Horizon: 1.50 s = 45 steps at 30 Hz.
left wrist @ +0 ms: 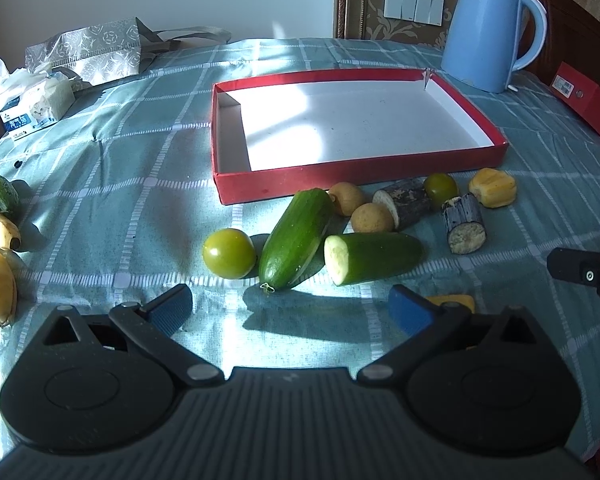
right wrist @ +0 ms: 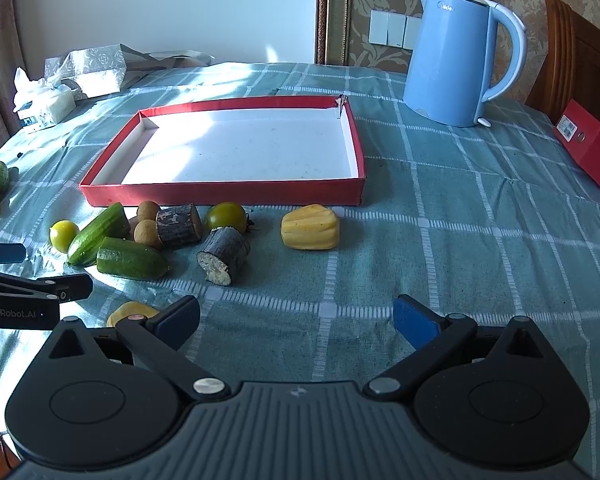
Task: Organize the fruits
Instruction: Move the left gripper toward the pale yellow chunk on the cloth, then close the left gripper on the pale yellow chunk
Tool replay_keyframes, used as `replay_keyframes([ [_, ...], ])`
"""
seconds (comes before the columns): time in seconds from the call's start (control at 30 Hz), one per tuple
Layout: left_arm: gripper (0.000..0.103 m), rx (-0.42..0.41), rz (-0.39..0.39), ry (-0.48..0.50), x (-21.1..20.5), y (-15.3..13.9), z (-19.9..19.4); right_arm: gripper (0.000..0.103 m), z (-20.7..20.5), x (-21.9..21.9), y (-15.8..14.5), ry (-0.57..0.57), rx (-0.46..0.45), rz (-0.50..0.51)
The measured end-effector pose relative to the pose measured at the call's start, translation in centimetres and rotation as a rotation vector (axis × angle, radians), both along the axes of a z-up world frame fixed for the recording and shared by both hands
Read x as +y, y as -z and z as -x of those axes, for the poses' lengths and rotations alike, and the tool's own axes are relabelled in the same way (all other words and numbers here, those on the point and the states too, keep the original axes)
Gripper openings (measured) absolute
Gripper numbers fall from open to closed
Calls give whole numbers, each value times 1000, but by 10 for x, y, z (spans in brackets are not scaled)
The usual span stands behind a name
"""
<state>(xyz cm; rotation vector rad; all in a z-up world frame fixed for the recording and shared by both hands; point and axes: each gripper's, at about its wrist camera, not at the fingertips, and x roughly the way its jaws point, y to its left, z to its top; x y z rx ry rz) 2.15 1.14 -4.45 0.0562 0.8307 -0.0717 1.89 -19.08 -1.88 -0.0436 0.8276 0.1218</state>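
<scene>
So far nothing is sorted: the red box [left wrist: 380, 170] sits empty on the bench while cucumbers [left wrist: 296, 238], tomatoes [left wrist: 229, 253] and other pieces lie just before it, and both the left gripper [left wrist: 290, 308] and right gripper [right wrist: 296, 318] hover with jaws wide apart, holding nothing.

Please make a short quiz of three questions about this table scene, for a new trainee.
1. True or false: the red tray already holds fruit.
2. Which lies nearest the left gripper: A) the blue kettle, B) the whole cucumber, C) the tissue pack?
3. Fill in: both the left gripper and the right gripper are ____.

Key: 1 false, the tray is empty. 2 B. 3 open, holding nothing.
</scene>
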Motion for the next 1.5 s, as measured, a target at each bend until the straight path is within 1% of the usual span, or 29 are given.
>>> replay_keyframes([
  [0.07,103,-1,-6,6,-3,-1,0,103,0,-2,0,5,-1,-1],
  [0.4,103,-1,10,18,-9,-5,2,103,1,-11,-2,28,-6,-7],
  [0.47,103,-22,38,47,-15,-10,8,103,1,-13,-2,34,-10,-4],
  [0.5,103,-26,39,67,-21,-10,10,103,1,-15,-2,40,-12,-2],
  [0.53,103,-27,30,97,-27,-9,12,103,1,-17,-2,47,-13,-1],
  [0.57,103,-25,-2,139,-38,-6,15,103,1,-19,-2,53,-14,-2],
  [0.6,103,-25,-22,160,-44,-3,17,103,1,-21,-2,58,-13,-2],
  [0.67,102,-32,-62,236,-61,5,23,103,1,-27,-1,71,-12,1],
  [0.73,99,-32,-81,286,-73,10,25,103,2,-32,1,87,-11,3],
  [0.77,98,-22,-74,295,-76,12,24,103,3,-35,2,94,-7,2],
  [0.83,93,4,-42,300,-79,17,19,103,4,-39,5,103,1,1],
  [0.87,87,21,-27,298,-80,19,15,103,5,-41,6,107,3,3],
  [0.9,84,32,-18,293,-81,21,13,103,6,-43,7,110,4,6],
  [0.97,83,41,-23,272,-84,23,9,103,8,-47,8,114,4,12],
  [1.03,82,50,-13,274,-86,24,7,103,9,-51,8,119,2,13],
  [1.1,75,59,-8,279,-87,24,7,103,9,-54,8,124,1,12],
  [1.2,68,63,-22,286,-90,24,9,103,8,-58,8,129,-2,4],
  [1.27,66,63,-31,294,-90,24,10,103,6,-59,9,129,-2,-1],
  [1.37,61,64,-27,281,-89,24,9,103,4,-59,9,120,-2,-4],
  [1.43,55,62,-22,265,-86,23,8,103,3,-58,10,110,-3,-1],
  [1.5,43,61,-25,250,-83,23,7,103,1,-56,10,102,-2,-2],
])
